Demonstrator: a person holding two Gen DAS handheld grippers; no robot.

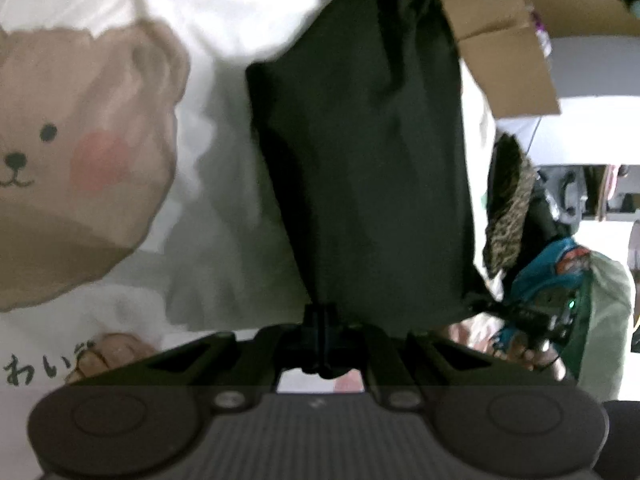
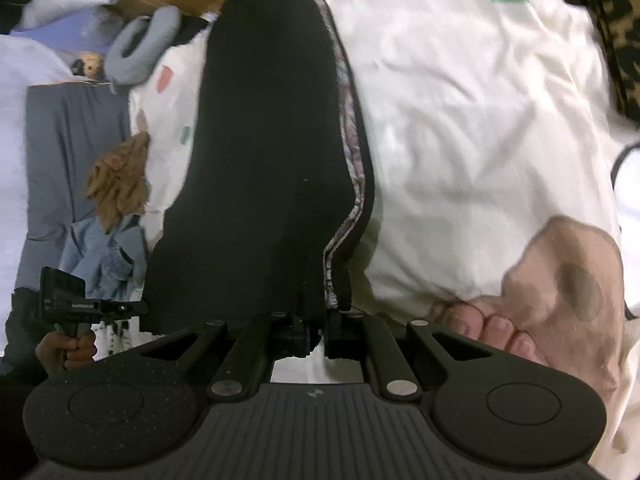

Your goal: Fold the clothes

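Note:
A black garment hangs stretched forward from my left gripper, whose jaws are shut on its near edge. In the right wrist view the same black garment, with a patterned lining strip along its right edge, runs forward from my right gripper, shut on its near edge. It is held above a white bedsheet printed with a brown bear. The other gripper shows at the left of the right wrist view.
Cardboard boxes stand beyond the sheet. A leopard-print cloth, a brown furry item, blue denim and grey fabric lie around. A bare foot rests on the sheet.

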